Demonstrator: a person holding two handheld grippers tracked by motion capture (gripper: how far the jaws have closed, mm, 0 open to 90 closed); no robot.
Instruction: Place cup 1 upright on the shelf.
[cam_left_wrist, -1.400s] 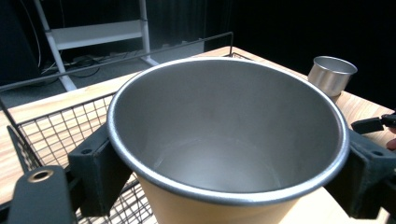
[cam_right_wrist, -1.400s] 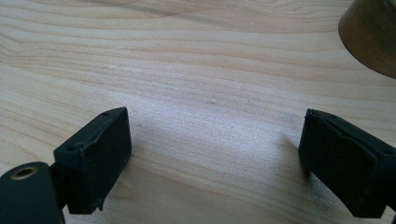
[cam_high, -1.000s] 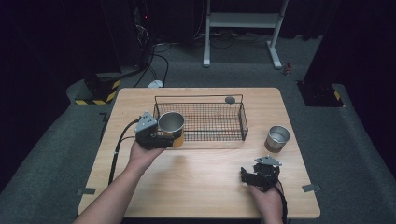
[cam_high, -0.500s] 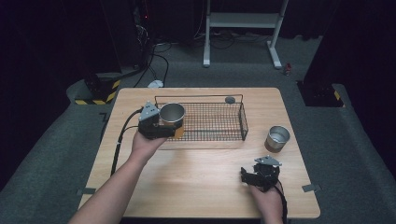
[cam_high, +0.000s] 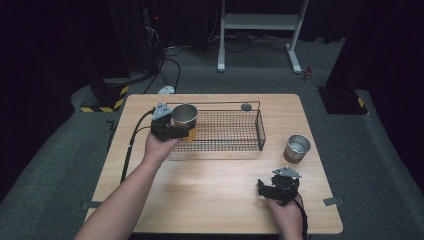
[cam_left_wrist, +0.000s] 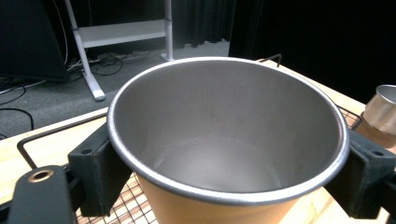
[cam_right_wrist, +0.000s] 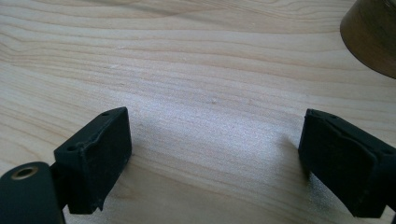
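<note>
While my left gripper (cam_high: 172, 131) clamps the metal cup (cam_high: 184, 114) by its sides, I hold that cup upright above the left end of the wire basket (cam_high: 235, 131), at about ten o'clock on the table (cam_high: 210, 200) in the high view. Seen along the left gripper's own jaws, each black pad presses on one side of the cup's tan body just under its silver rim, and the basket's mesh shows below the cup at six o'clock. From the cup, the basket stretches toward three o'clock across the far middle of the table, with a small dark round thing (cam_high: 246, 106) at its far rim at roughly twelve o'clock on the tabletop.

My right gripper (cam_high: 276, 189) rests low at about five o'clock on the table, jaws spread wide with nothing but bare wood between them. A second metal cup (cam_high: 297, 148) stands upright on the table at one o'clock from that gripper, near it but apart, just off the basket's right end; its tan side shows in the upper right corner of the right gripper view.
</note>
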